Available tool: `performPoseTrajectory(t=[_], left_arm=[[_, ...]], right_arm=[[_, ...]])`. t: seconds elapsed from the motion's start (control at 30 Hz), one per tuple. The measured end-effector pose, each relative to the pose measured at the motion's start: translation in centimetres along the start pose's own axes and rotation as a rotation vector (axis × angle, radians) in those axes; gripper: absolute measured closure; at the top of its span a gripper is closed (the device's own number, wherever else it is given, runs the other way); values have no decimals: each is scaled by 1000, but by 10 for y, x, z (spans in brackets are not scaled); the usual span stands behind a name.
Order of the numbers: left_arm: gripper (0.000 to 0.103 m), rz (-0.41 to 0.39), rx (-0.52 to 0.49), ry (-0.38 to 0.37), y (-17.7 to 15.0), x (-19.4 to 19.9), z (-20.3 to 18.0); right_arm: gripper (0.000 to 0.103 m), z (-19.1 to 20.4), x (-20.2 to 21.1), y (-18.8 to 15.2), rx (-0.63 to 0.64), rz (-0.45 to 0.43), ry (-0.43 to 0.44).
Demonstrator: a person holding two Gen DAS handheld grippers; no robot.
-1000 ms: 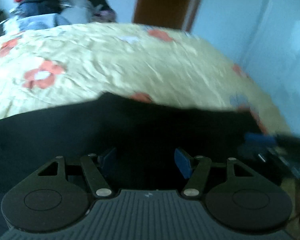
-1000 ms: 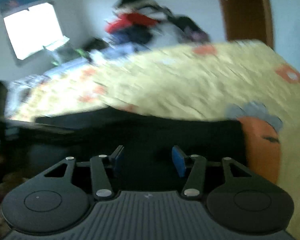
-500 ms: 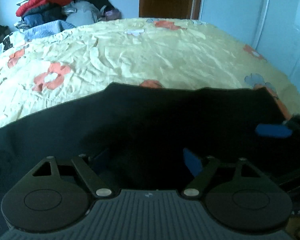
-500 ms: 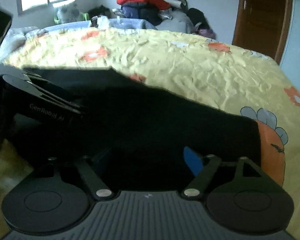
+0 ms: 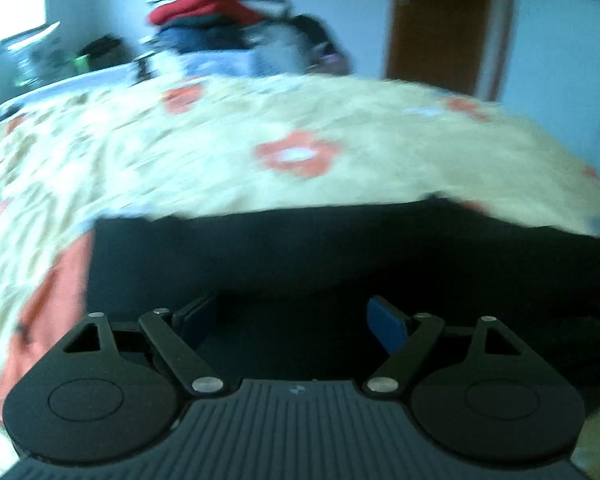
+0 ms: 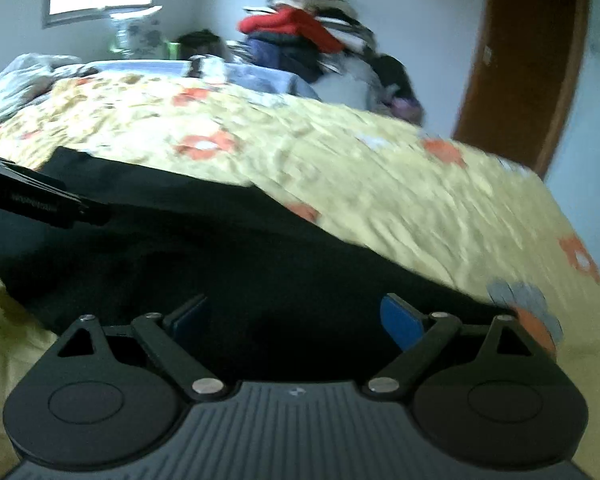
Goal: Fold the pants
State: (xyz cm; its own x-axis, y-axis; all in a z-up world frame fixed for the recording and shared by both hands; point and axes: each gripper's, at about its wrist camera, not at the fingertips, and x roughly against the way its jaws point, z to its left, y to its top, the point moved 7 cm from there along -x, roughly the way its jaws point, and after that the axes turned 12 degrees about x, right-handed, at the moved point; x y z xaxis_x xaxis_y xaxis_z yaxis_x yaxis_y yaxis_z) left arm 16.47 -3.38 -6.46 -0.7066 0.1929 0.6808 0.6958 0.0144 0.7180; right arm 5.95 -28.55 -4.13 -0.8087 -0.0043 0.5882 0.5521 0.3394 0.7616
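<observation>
Pants fill the lower half of the left wrist view: black, flat on the yellow flowered bedspread, far edge fairly straight, one square corner at left. Left gripper hangs over the near part w/ fingers spread wide, nothing pinched btwn them; cloth lies under, not in, the gap. Frame is smeared. Clothes pile and door at the back.

Right wrist view: same pants run diagonally, left gripper's body poking in at far left over them. Right gripper is over the near right end, jaws opening, blue pads clear of fabric, nothing gripped.

Judgement: looks like btwn folds, i.e. a fold laid down and let go. Next move prob needs both grippers to pinch an end or edge, lift it evenly and carry it across w/o dragging the layer below.
</observation>
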Motion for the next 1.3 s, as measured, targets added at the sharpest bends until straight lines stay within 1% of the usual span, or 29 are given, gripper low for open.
performPoseTrajectory(t=[0.03,0.1,0.13,0.17,0.2,0.23,0.27,0.33,0.37,0.4,0.47,0.5,0.53,0.57,0.6,0.67,0.7,0.73,0.77,0.87,0.93,1.0,1.03,1.1,1.17,1.23,1.27,1.3], left_arm=[[19,7,-2,16,1,-6,8],[18,7,-15,-21,6,-16,16],[18,3,-30,-18,9,-19,15],[16,-16,-50,4,14,-21,14],[17,-34,-69,24,17,-24,13],[17,-43,-83,30,21,-30,14],[18,-29,-83,27,23,-36,16],[21,-25,-53,-8,30,-32,22],[19,-43,-38,-24,34,-25,28],[18,-64,-31,-6,37,-19,35],[15,-102,-4,62,41,-11,57],[14,-97,14,86,41,-12,68],[12,-76,28,110,40,-17,80],[13,-42,38,128,37,-23,91],[11,-32,72,112,36,-24,103],[11,-24,182,36,36,-14,124],[11,-28,219,32,36,-10,133],[9,-44,244,50,35,-4,143],[10,-67,254,82,34,1,152],[9,-120,234,215,27,16,176],[9,-120,237,248,21,20,189],[9,-96,259,261,15,22,202],[9,-79,272,272,13,19,208],[7,-55,303,284,4,19,221],[4,-73,299,281,0,23,224],[2,-74,289,285,-2,22,224],[0,-79,281,288,-3,21,223],[0,-83,275,291,-4,20,222]], right_arm=[[10,8,-1,8,21,-11,11],[10,24,-5,22,62,-20,37],[10,31,-7,28,81,-22,47],[10,39,-10,35,105,-23,54],[10,47,-11,41,126,-26,58],[10,57,-11,47,149,-31,63],[10,64,-10,52,167,-35,67],[10,77,-8,60,195,-47,70],[10,84,-6,64,206,-56,70],[10,90,-4,67,216,-63,76],[8,102,-4,72,232,-71,93],[6,109,-4,74,241,-76,101],[4,116,-5,78,248,-86,112],[3,123,-7,81,250,-93,123],[3,131,-9,84,248,-95,137],[3,148,-14,91,255,-94,149],[3,157,-15,94,271,-99,147],[3,168,-16,96,307,-113,158],[3,181,-15,98,345,-133,167],[3,217,-10,104,461,-227,182],[4,238,-11,108,533,-261,205],[4,254,-19,110,602,-250,177],[5,263,-23,109,657,-246,166],[11,279,-29,104,763,-239,128],[19,289,-37,99,841,-224,65],[21,293,-47,95,906,-213,-12],[21,292,-50,94,926,-211,-40],[21,293,-53,94,936,-211,-56]])
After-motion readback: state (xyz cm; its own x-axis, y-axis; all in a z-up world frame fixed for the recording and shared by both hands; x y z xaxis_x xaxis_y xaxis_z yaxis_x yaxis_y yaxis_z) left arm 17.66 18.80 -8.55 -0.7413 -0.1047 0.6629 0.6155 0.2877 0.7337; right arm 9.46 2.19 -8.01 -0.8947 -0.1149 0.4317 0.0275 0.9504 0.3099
